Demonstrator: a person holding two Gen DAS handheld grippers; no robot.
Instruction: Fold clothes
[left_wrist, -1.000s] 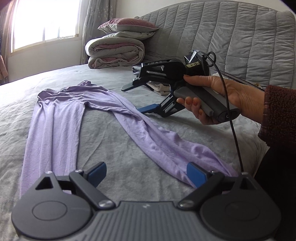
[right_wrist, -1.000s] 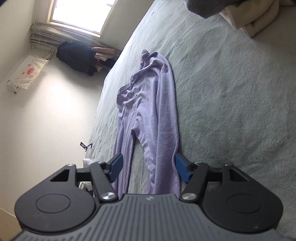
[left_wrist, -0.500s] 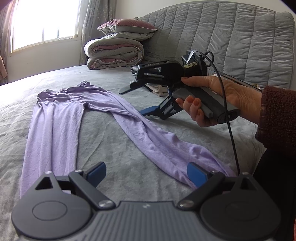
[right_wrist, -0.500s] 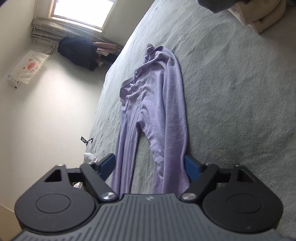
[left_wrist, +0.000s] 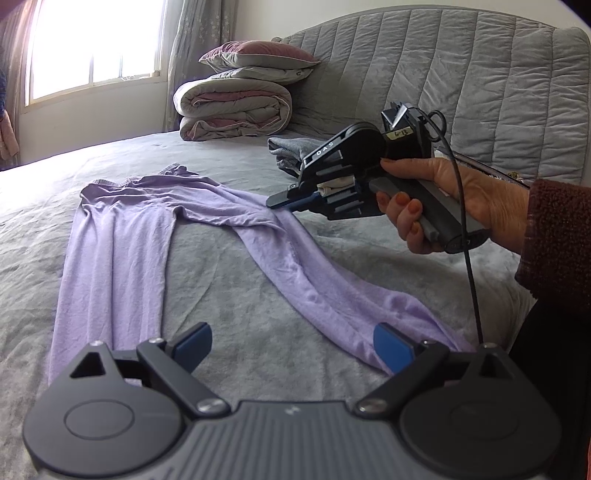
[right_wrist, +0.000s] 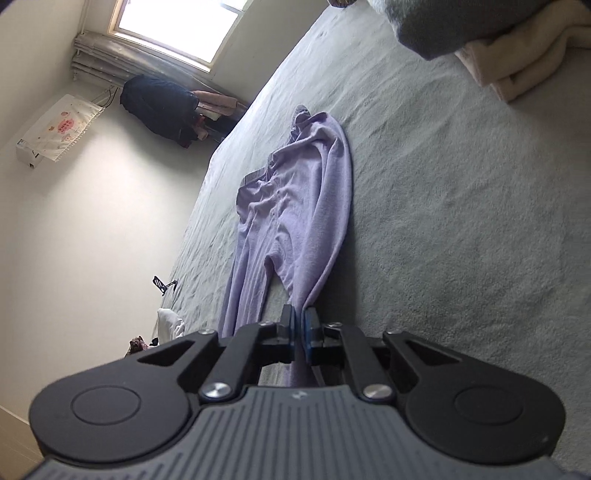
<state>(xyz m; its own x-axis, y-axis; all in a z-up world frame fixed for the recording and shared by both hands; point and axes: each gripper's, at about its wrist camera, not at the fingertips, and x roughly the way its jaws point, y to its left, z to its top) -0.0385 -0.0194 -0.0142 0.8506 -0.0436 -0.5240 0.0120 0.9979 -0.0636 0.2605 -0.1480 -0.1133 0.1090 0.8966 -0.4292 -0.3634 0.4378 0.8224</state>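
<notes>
L wrist view: left claw (left_wrist: 291, 341) wide, nothing between its pads, hovering over the gap between the two legs of the lilac leggings (left_wrist: 122, 240), which lie spread on the grey bed (left_wrist: 229, 291). Right claw (left_wrist: 284, 200), in a hand (left_wrist: 454, 199), closing on a fold of the right leg. Rolled duvet (left_wrist: 232, 110) & pillows (left_wrist: 258, 61) by the headboard (left_wrist: 461, 74).

R wrist view: right claw (right_wrist: 298, 326) nearly closed, lilac cloth (right_wrist: 295, 206) pinched between the pads; rest of the leggings trails away across the bed (right_wrist: 443, 221).

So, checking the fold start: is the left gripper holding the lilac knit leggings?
No: the left gripper stands open over the grey bedspread, gripping nothing.
</notes>
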